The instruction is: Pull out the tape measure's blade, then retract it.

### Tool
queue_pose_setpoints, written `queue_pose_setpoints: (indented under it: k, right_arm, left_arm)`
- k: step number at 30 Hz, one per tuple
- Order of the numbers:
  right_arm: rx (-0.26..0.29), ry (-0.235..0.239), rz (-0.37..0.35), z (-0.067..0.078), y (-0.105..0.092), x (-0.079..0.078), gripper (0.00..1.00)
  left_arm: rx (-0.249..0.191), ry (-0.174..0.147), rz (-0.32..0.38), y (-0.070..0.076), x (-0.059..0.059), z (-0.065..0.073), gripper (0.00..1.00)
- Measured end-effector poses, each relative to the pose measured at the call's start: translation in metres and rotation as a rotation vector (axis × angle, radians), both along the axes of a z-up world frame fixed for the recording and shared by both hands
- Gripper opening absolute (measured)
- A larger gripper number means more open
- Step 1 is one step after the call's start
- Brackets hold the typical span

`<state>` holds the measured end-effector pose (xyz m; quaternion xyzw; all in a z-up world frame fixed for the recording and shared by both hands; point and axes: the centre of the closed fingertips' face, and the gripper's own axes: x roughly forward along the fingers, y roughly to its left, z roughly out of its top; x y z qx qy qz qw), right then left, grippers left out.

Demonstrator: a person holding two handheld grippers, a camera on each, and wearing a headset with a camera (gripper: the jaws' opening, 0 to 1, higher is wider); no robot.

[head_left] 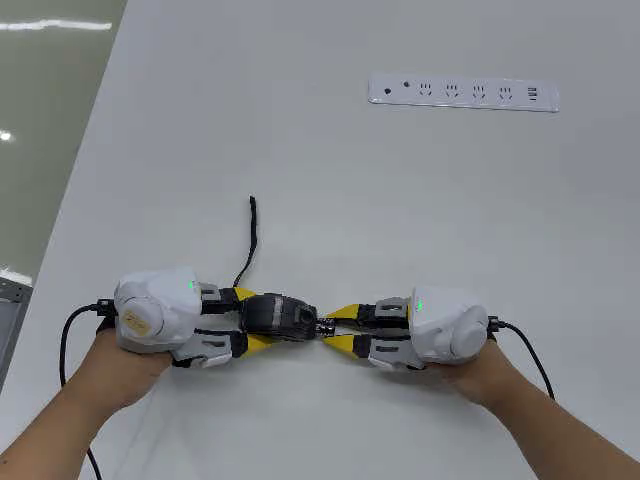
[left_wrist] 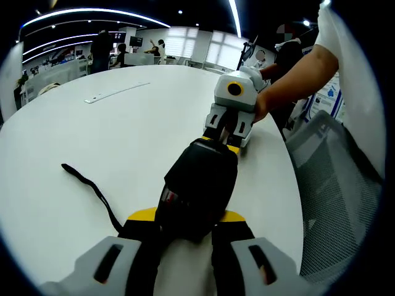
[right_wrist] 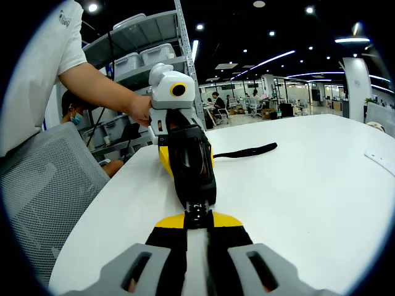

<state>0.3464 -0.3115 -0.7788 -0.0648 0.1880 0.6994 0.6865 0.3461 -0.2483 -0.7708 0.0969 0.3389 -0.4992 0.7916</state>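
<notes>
Head view: a smooth white counter (head_left: 400, 200) has a black, rounded plastic tape measure (head_left: 283, 316) near its front edge, held between the two grippers. Whether the case rests on the counter or sits just above it cannot be told. The left gripper (head_left: 248, 318), white-bodied with black jaws and yellow pads, has its jaws spread about as wide as the case and pressed against two opposite faces, gripping it from the left. The right gripper (head_left: 335, 327), of the same make, points at the case from the right. Its jaws are almost together, pinched on the small metal end hook (head_left: 324, 327) of the blade at the mouth of the case. The hook sits right at the case, so hardly any blade is drawn out. A thin black wrist strap (head_left: 250, 240) runs from the case away across the counter and lies slack in a gentle curve. A long white power strip (head_left: 463, 93) lies well apart, toward the far side. The right gripper view shows the yellow pads closed on the hook, the case straight ahead, and the left gripper beyond it in a person's hand. A grey mesh chair (right_wrist: 49, 185) stands beside the counter.
</notes>
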Motion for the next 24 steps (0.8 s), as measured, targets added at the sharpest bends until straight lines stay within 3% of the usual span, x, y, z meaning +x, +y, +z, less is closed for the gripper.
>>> queue_pose_setpoints:
  k: [24]
  right_arm:
    - [0.000, 0.013, -0.027, 0.001, -0.014, 0.001, 0.11]
  left_arm:
    - [-0.002, -0.002, 0.000, -0.002, -0.001, 0.002, 0.28]
